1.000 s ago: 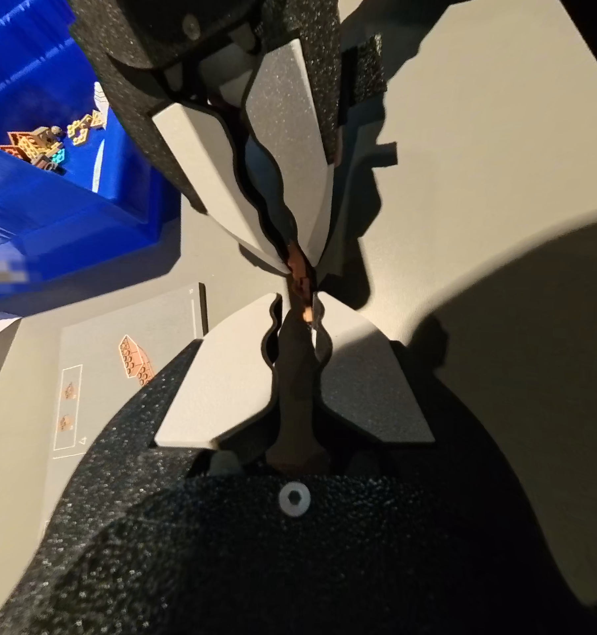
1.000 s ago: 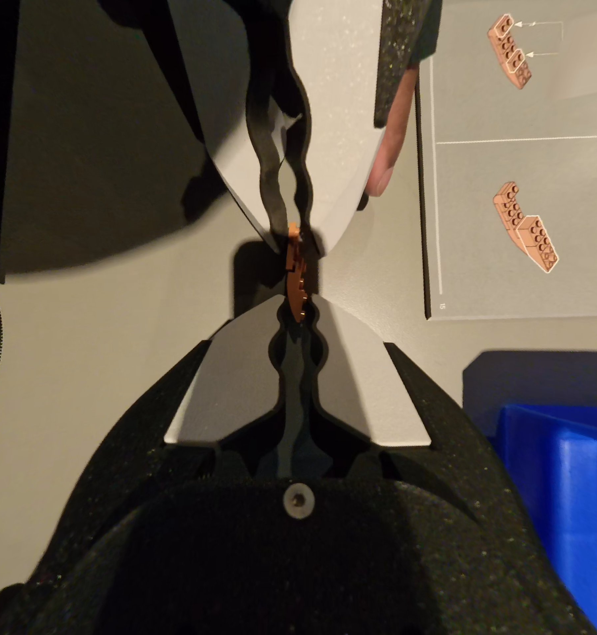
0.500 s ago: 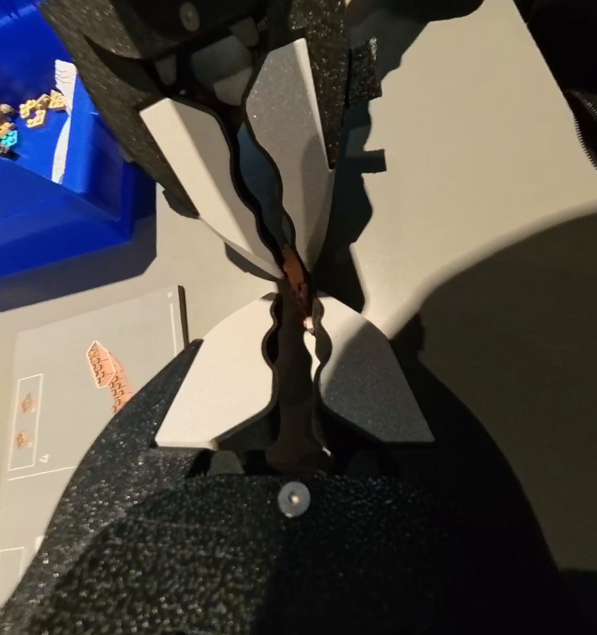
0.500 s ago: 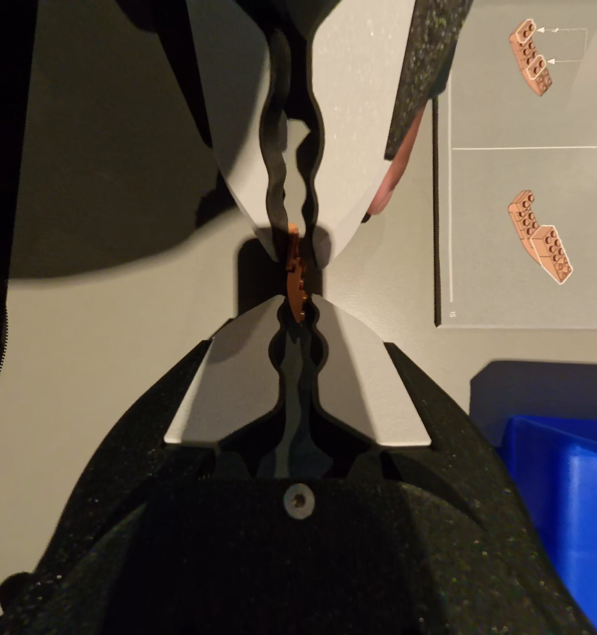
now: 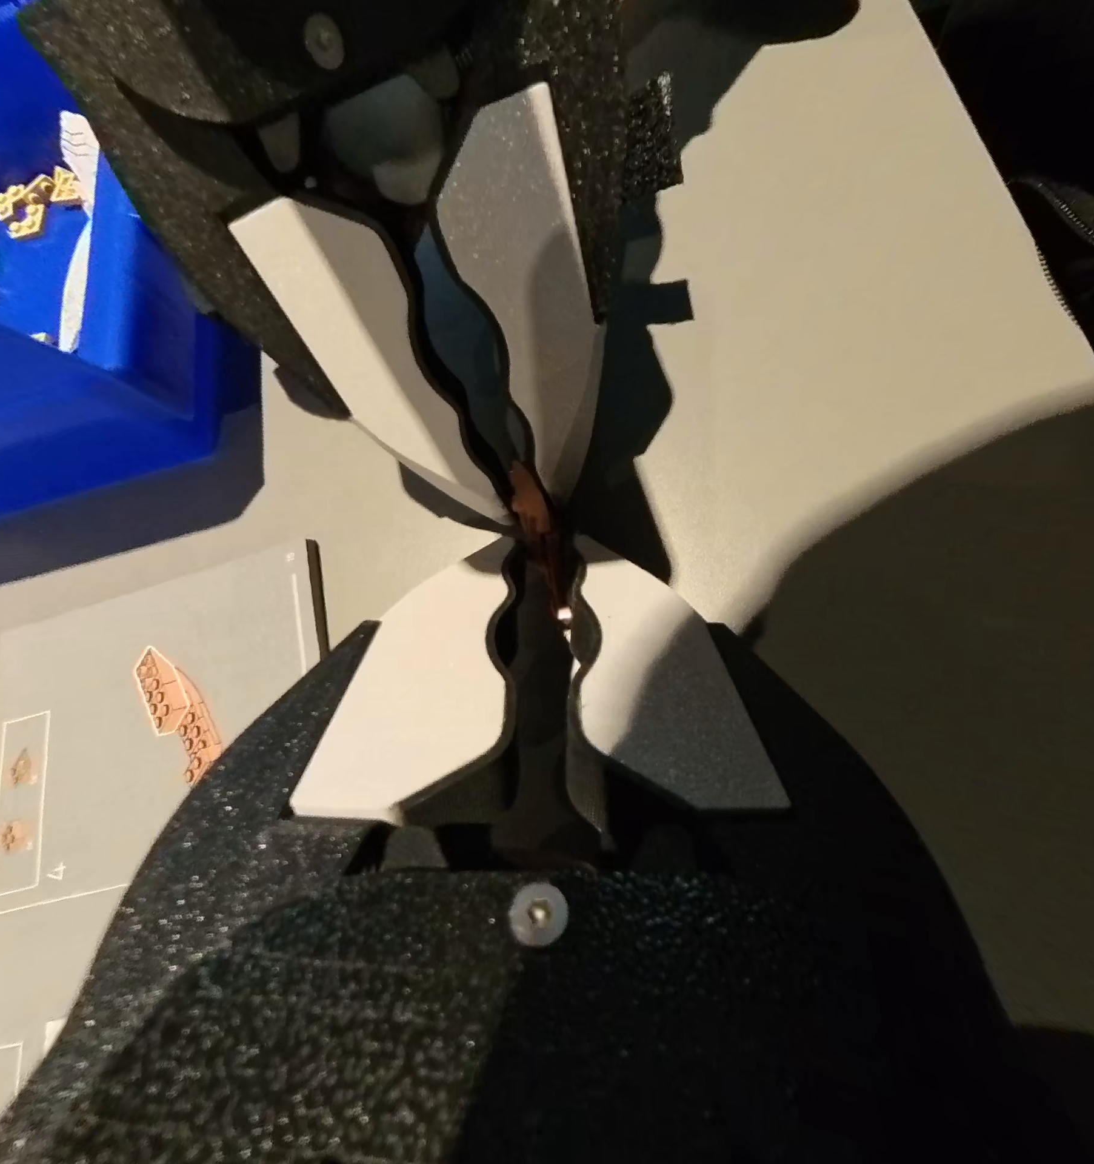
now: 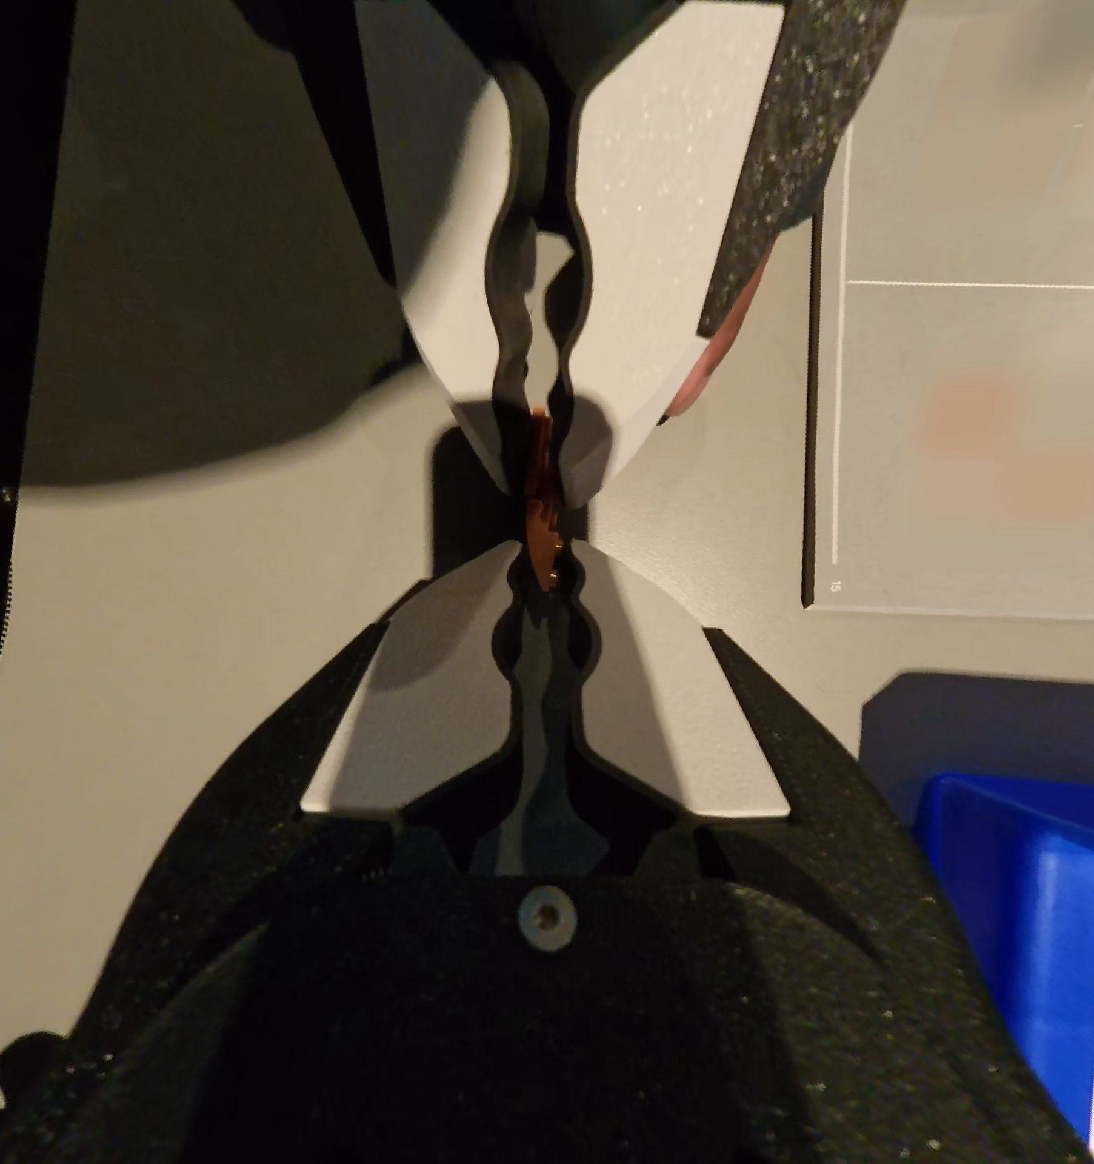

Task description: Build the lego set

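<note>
- Pale grey table (image 5: 909,252) under both cameras, matte and lit hard from one side, with big dark shadows thrown across it; nothing of the room beyond it shows.
- One blue bin (image 5: 59,403) sits at the upper left of the left wrist view, and a blue bin corner (image 6: 1035,882) shows at the lower right of the right wrist view.
- Inside the bin, a small heap of loose pieces (image 5: 24,205), tan with a teal one beside them; too small to count surely.
- One instruction sheet (image 5: 122,724) lies flat on the table just beside the bin, with brown brick drawings on it; it is there again in the right wrist view (image 6: 972,441), its drawings blurred.
- Two grippers, tip to tip above the table.
- Left gripper (image 5: 541,589) is pinched nearly closed, its wavy black pads clamped on the near end of the brown lego piece (image 5: 531,504).
- Right gripper (image 6: 547,576) is likewise closed down to a sliver, gripping its own end of the brown lego piece (image 6: 544,529).
- So that brown lego piece hangs in the air between the two sets of tips, held from both ends, clear of the table.
- One fingertip (image 6: 720,359) peeks out from behind the far gripper's black body.
</note>
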`<state>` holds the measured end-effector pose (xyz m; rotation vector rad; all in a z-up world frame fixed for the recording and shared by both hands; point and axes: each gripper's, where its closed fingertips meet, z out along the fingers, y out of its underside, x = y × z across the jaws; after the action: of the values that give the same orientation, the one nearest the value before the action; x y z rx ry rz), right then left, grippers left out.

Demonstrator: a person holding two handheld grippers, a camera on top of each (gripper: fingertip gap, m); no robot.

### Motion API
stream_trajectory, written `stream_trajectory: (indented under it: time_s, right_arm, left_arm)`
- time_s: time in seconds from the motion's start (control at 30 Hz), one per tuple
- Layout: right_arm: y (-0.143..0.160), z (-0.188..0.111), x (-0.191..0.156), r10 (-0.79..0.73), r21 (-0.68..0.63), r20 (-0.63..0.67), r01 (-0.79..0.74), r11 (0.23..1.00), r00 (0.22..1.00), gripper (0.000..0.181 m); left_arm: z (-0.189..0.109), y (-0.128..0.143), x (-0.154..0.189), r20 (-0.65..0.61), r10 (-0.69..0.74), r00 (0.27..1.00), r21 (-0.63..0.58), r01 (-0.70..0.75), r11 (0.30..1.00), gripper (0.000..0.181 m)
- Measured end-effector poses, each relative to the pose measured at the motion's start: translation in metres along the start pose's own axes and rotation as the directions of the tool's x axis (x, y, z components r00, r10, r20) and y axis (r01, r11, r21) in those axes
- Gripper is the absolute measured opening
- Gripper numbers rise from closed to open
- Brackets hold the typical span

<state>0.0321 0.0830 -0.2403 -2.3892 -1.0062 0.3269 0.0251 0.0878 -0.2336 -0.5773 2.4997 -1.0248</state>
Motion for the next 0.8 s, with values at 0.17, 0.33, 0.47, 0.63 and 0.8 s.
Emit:
stream_trajectory:
  time_s: [0.17,0.33,0.47,0.63,0.8]
  right_arm:
    - [-0.0001,0.0001,-0.0002,-0.005,0.004,0.010,0.005,1.000,1.000,0.009]
    - [-0.0002,0.0002,0.0004,-0.008,0.008,0.008,0.007,1.000,1.000,0.009]
    - [0.0002,0.0002,0.0010,-0.011,0.011,0.008,0.011,1.000,1.000,0.009]
    - [0.0001,0.0004,-0.0013,-0.024,0.016,0.024,0.023,1.000,0.999,0.009]
    - [0.0004,0.0004,-0.0018,-0.023,0.019,0.026,0.022,1.000,0.999,0.009]
  left_arm:
    - [0.0009,0.0000,0.0005,-0.022,-0.019,1.000,-0.004,0.019,1.000,0.011]
    - [0.0009,0.0005,-0.0013,-0.027,-0.055,0.998,-0.007,0.055,0.998,0.010]
    - [0.0008,0.0008,-0.0022,-0.024,-0.067,0.997,-0.008,0.067,0.998,0.009]
    - [0.0005,0.0003,0.0009,-0.038,-0.063,0.997,-0.010,0.062,0.998,0.008]
    - [0.0009,0.0002,0.0006,-0.025,-0.050,0.998,-0.014,0.049,0.999,0.008]
